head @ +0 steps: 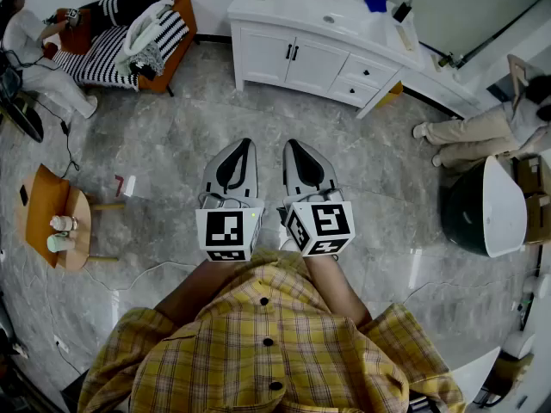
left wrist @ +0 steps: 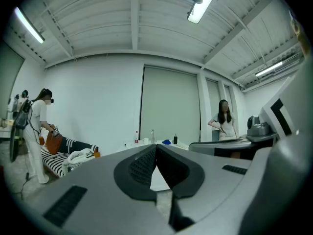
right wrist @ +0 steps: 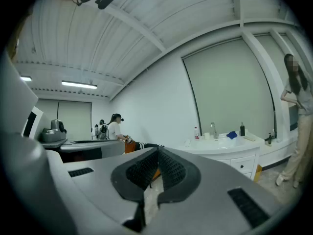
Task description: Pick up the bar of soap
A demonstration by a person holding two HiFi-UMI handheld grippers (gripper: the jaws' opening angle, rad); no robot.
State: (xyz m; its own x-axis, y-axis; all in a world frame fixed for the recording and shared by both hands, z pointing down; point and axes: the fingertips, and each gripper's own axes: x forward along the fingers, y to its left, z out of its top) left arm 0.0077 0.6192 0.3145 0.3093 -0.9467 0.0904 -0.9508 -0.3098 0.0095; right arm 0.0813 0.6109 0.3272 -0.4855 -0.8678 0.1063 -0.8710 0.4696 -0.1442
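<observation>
The bar of soap can't be picked out among the tiny, blurry items on top of the white vanity (head: 297, 54). Over the marble floor (head: 172, 144), well apart from that vanity, the left gripper (head: 244, 146) and right gripper (head: 291, 146) hang side by side. Both have their jaws pressed together with nothing between them.

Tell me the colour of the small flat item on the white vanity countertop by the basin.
Blue: the small flat item shows best in the head view.
</observation>
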